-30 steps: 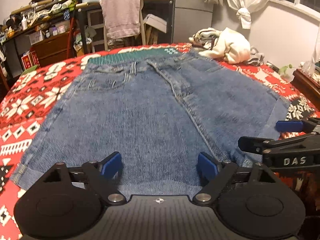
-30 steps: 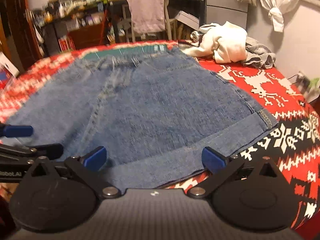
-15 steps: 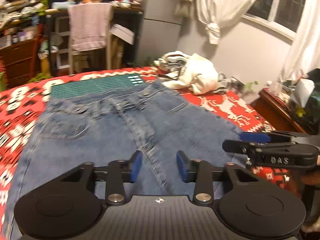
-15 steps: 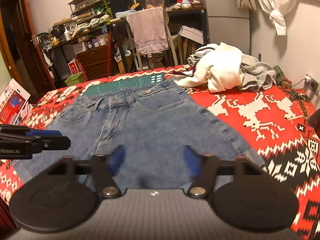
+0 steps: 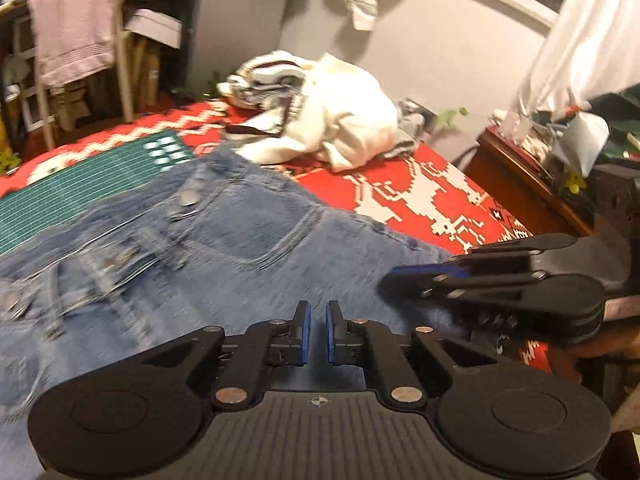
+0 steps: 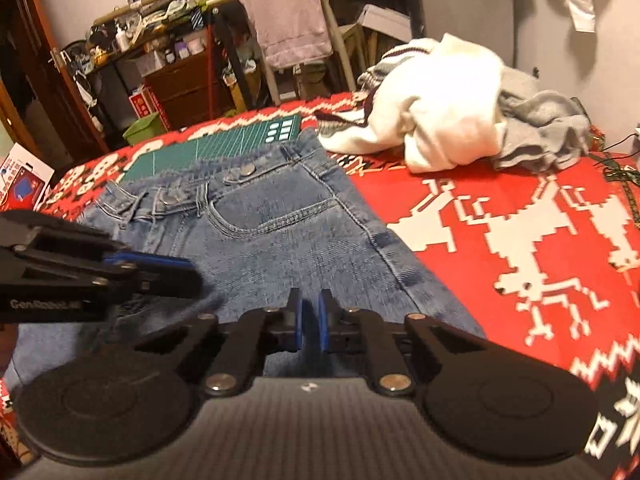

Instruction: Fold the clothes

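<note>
- Far left edge of the bed, the green cutting mat (image 6: 224, 146) lies flat on the red patterned blanket (image 6: 520, 216), and the waistband of the denim shorts (image 6: 280, 232) overlaps its near edge.
- The shorts spread across the blanket, waistband toward the far side, snap buttons and a front pocket showing; the left wrist view is blurred over the left half of the fabric.
- Left tool (image 5: 315, 334) sits low over the near part of the shorts, its blue pads drawn almost together with only a slim gap; denim shows right behind the gap, but whether cloth is pinched there cannot be told.
- Right tool (image 6: 309, 326) comes next, also over the near denim, near the right side seam, pads nearly pressed together; again no clear sign whether fabric is caught between them.
- Each tool appears side-on in the other's view, the two close beside one another above the shorts.
- Further right, at the far right corner of the bed, a heap of white clothes (image 6: 436, 120) sits with a grey garment (image 6: 548, 136) bunched against it, clear of the shorts.
- Beyond the far edge, a pink towel (image 6: 288, 16) hangs over a chair back.
</note>
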The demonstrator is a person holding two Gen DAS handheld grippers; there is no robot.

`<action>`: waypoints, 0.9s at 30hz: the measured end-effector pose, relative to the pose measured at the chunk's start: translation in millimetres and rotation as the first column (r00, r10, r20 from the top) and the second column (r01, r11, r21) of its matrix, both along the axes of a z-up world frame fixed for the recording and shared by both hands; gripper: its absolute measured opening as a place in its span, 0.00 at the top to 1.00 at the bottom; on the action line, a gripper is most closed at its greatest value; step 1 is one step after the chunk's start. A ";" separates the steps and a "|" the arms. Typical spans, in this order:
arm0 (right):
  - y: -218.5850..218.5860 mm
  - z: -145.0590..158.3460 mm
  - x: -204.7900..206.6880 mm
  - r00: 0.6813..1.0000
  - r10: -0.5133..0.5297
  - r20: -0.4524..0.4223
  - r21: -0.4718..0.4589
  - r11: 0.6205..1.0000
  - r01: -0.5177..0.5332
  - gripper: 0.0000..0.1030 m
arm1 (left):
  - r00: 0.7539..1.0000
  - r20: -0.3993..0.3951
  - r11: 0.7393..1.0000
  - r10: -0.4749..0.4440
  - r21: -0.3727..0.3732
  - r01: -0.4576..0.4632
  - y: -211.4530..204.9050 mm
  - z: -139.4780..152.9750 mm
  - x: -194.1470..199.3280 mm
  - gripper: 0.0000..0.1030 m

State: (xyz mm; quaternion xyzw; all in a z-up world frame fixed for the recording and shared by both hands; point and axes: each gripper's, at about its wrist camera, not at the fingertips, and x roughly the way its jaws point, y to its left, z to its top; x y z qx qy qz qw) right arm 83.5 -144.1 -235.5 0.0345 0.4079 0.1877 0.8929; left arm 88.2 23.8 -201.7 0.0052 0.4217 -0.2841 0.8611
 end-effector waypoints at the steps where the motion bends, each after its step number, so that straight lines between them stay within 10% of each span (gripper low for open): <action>1: -0.3 -2.8 0.9 1.000 0.004 0.000 -0.013 1.000 -0.004 0.91 | 1.000 0.001 1.000 -0.015 0.008 0.015 -6.0 -3.1 4.2 0.93; 8: -24.0 -7.6 -14.3 0.998 0.001 0.057 -0.159 0.987 0.008 0.99 | 0.999 -0.003 0.999 -0.047 0.027 0.047 -23.2 -20.3 14.4 0.92; 27: -66.7 0.5 -51.3 0.996 -0.082 0.024 -0.116 0.990 0.085 1.00 | 0.993 0.028 0.992 -0.116 0.059 0.114 -52.9 -18.9 2.9 0.92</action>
